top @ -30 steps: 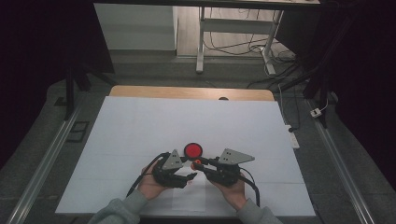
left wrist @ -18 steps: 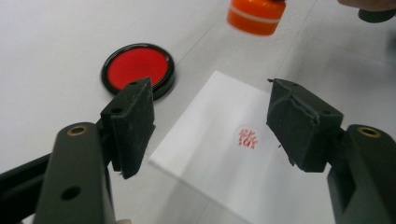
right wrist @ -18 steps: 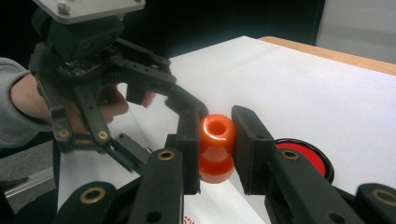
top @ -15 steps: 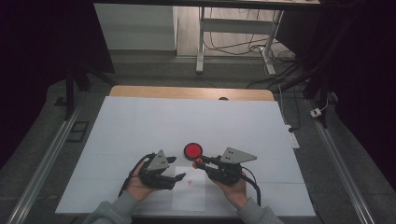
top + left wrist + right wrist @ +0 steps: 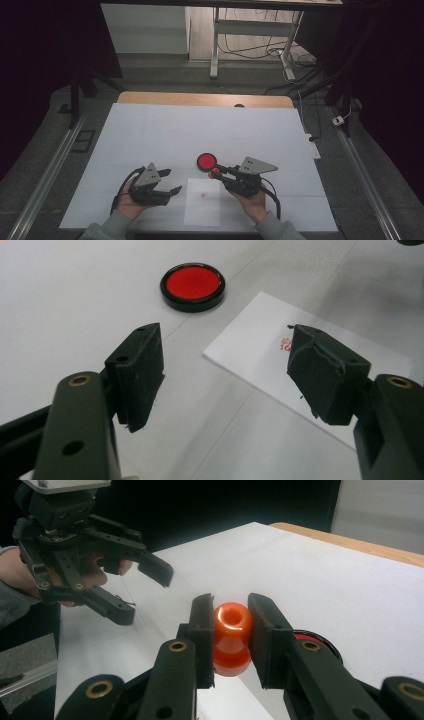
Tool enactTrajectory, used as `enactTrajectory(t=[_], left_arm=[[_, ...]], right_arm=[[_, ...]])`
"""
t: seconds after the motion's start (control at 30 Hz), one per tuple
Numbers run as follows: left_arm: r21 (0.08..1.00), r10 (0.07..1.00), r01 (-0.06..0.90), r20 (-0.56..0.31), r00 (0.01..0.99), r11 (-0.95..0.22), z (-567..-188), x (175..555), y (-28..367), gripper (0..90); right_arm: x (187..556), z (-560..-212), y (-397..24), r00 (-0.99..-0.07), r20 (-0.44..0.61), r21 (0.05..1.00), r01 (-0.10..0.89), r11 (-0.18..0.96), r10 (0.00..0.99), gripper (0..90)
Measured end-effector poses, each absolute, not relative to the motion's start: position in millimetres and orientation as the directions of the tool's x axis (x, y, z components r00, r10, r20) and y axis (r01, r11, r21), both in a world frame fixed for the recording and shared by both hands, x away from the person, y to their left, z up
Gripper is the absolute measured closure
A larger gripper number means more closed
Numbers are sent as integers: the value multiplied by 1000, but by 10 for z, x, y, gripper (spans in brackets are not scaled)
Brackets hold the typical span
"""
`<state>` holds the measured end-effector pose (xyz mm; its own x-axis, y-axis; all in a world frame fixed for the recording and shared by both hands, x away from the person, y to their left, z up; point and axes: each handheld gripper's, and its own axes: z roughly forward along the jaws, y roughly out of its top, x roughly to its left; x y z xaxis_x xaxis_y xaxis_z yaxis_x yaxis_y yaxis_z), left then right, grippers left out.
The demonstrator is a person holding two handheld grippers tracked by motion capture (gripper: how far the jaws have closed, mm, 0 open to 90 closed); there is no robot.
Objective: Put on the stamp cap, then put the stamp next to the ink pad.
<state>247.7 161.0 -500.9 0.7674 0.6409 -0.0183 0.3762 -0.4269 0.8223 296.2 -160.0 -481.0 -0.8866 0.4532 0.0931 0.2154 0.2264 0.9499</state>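
Right gripper view shows your right gripper (image 5: 229,625) clamped on the orange stamp (image 5: 231,639), just above the red ink pad (image 5: 206,161). Keep the stamp upright and that grip firm as you carry it. Your left gripper (image 5: 225,375) has just been opening, its jaws apart with nothing between them, near the stamped paper (image 5: 202,200) on the white surface (image 5: 150,135).

The left gripper (image 5: 170,181) has drawn away from the orange stamp (image 5: 215,173) toward the lower left of the high view, now well apart from the right gripper (image 5: 218,173). Its jaws have just been opening, with nothing between them. A white paper (image 5: 202,201) with a red mark now lies uncovered between the hands.
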Motion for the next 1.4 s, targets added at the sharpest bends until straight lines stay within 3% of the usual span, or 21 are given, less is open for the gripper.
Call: enactTrajectory(t=[0.67, 1.4], left_arm=[[817, 741, 448, -40, 671, -362, -5156, 2259, 2191, 302], [807, 740, 462, -48, 671, -367, -5206, 2284, 2180, 299]], right_arm=[[3018, -4766, -1710, -870, 69, 951, 206, 232, 488, 728], [3073, -4735, -1768, -856, 52, 951, 199, 235, 515, 728]])
